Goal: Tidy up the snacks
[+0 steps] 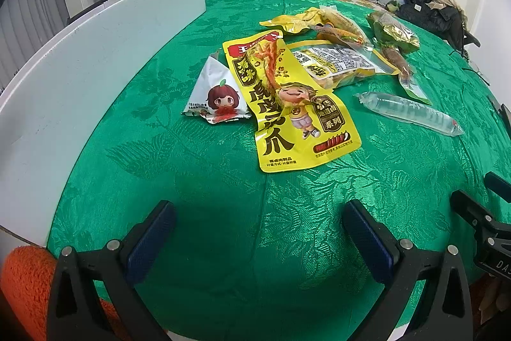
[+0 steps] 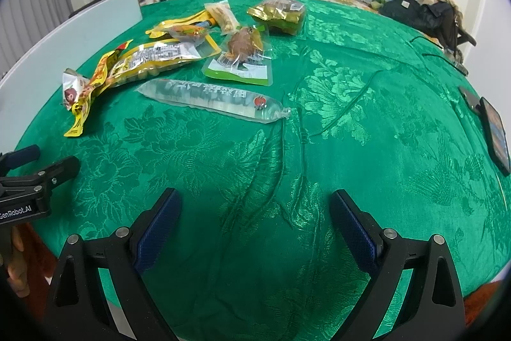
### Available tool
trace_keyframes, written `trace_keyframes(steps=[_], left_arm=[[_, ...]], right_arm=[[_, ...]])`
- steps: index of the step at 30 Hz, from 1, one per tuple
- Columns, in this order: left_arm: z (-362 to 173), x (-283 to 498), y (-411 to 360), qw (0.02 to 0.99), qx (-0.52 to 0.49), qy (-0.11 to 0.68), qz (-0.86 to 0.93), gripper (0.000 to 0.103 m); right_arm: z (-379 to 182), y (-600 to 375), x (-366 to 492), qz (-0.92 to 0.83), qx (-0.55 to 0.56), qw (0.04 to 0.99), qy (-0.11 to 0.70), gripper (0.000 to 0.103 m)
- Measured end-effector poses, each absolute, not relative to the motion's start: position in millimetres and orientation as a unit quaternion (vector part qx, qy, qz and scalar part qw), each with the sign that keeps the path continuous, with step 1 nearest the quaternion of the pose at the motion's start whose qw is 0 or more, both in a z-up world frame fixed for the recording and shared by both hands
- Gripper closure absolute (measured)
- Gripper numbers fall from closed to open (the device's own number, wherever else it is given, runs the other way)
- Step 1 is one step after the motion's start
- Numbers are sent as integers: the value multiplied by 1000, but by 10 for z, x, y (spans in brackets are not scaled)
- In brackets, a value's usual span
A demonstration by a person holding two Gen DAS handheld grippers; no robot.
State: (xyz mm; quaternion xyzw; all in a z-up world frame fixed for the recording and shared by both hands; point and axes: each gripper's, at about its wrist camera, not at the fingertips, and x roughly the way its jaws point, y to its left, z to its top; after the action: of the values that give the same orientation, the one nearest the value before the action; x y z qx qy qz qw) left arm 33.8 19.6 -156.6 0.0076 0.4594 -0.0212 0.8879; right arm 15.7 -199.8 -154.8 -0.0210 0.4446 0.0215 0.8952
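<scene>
From the left wrist camera, the left tongs [image 1: 258, 232] stand wide apart with nothing between them, low over the green-clothed worktop [image 1: 198, 181]. Straight ahead lies a large yellow snack pouch [image 1: 289, 104]; it overlaps a white triangular packet [image 1: 217, 95] to its left and partly hides a yellow labelled bag [image 1: 343, 63] beyond. A clear tube packet [image 1: 408, 112] lies ahead to the right. Farther packets blur together. From the right wrist camera, the right tongs [image 2: 255, 222] also gape empty. The clear tube packet [image 2: 214, 98] lies ahead and slightly left, with a green-edged pouch [image 2: 242, 59] showing something brown inside just beyond it. A dark phone [image 2: 496, 133] is cut off at the right edge.
</scene>
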Motion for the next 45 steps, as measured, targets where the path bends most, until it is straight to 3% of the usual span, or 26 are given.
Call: trace_keyframes(steps=[24, 28, 36, 40, 42, 44, 45], left_arm=[[-1520, 395, 281, 874, -5, 484, -44, 0], [-1397, 428, 440, 877, -57, 473, -55, 0], [-1101, 892, 793, 881, -56, 469, -33, 2], [-1219, 1225, 669, 863, -14, 502, -62, 13], [-1304, 1295, 613, 862, 8, 505, -53, 26], [-1379, 1343, 645, 858, -11, 511, -49, 55], [-1404, 1350, 690, 856, -34, 513, -48, 56]], right_arm=[[-1550, -1999, 147, 22, -21, 896, 444, 6], [-1546, -1998, 136, 22, -21, 896, 443, 6], [-1541, -1993, 140, 22, -21, 896, 443, 6], [-1537, -1989, 140, 22, -21, 896, 443, 6], [-1535, -1989, 143, 22, -21, 896, 443, 6], [-1532, -1982, 141, 24, -21, 896, 443, 6], [-1530, -1980, 141, 25, -22, 896, 443, 6]])
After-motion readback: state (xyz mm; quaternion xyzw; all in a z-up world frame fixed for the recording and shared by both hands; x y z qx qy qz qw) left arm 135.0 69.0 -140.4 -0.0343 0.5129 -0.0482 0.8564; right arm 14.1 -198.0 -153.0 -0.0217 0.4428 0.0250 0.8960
